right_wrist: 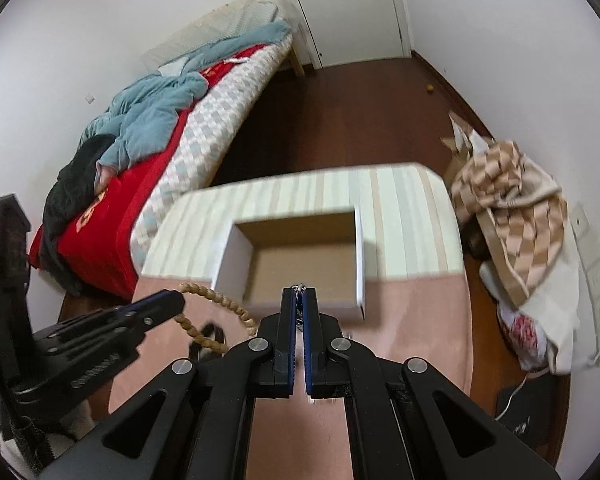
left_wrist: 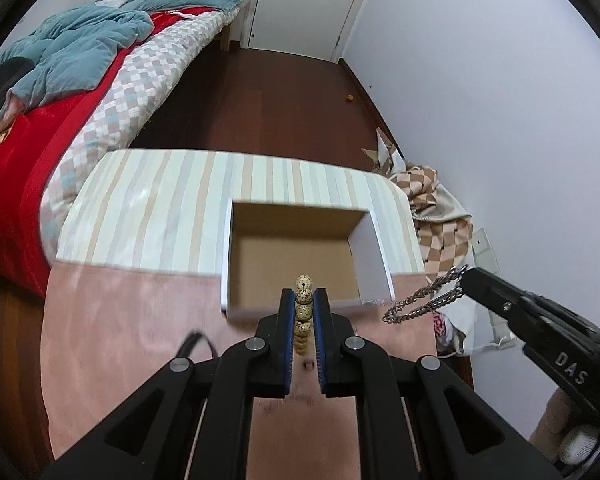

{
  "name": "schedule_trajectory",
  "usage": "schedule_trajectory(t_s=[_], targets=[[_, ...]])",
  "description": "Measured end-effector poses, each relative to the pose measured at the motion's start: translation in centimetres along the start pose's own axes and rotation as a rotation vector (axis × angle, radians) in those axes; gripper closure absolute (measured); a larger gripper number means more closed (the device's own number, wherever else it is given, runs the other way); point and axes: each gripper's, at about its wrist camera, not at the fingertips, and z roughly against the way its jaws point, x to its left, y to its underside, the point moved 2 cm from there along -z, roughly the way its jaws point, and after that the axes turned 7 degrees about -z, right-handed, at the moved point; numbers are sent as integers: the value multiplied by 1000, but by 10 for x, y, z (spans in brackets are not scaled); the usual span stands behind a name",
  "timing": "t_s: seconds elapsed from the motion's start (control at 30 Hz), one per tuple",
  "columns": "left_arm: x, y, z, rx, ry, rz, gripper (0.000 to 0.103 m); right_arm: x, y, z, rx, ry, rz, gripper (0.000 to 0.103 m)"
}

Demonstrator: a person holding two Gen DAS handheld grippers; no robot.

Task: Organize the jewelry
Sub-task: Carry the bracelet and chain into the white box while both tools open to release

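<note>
Bedroom backdrop: dark polished wooden floor (left_wrist: 268, 92), a white door (left_wrist: 308, 0), and a bed with a red cover (left_wrist: 28, 184) and a crumpled blue-grey blanket (left_wrist: 76, 52) on it. Up front sits a table draped in a soft pink cloth (left_wrist: 112, 340), with a pale striped cloth (left_wrist: 172, 208) over its far half. On it rests an open, square cardboard box with white outer walls and a plain brown inside (left_wrist: 300, 256) (nothing can be seen inside it).

Over to the left gripper (left_wrist: 303, 300): black frame, blue ribbed pads, clamped tight on a bracelet of round, speckled tan wooden beads (left_wrist: 303, 312). The beads stack up between the two pads, the top bead poking above the fingertips, right at the box's near wall. From the right wrist camera the bracelet's loop curves out of the jaws and hangs above the pink cloth.

Now the right gripper (right_wrist: 299, 300): jaws pinched together on a silver metal chain with chunky links (left_wrist: 424, 300). A few links peek out at the fingertips, and from the left wrist camera the chain dangles in a loop clear of the cloth, just right of the box.
</note>
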Motion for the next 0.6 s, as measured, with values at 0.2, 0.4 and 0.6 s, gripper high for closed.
schedule_trajectory(t_s=[0.2,0.4,0.6], targets=[[18,-36,-41,55,4,26,97,3,-43,-42,41,6,-10,100],[28,-58,-78,109,24,29,97,-7,-58,-96,114,24,-24,100],[34,-69,-105,178,13,47,95,-17,-61,-132,185,1,-33,100]])
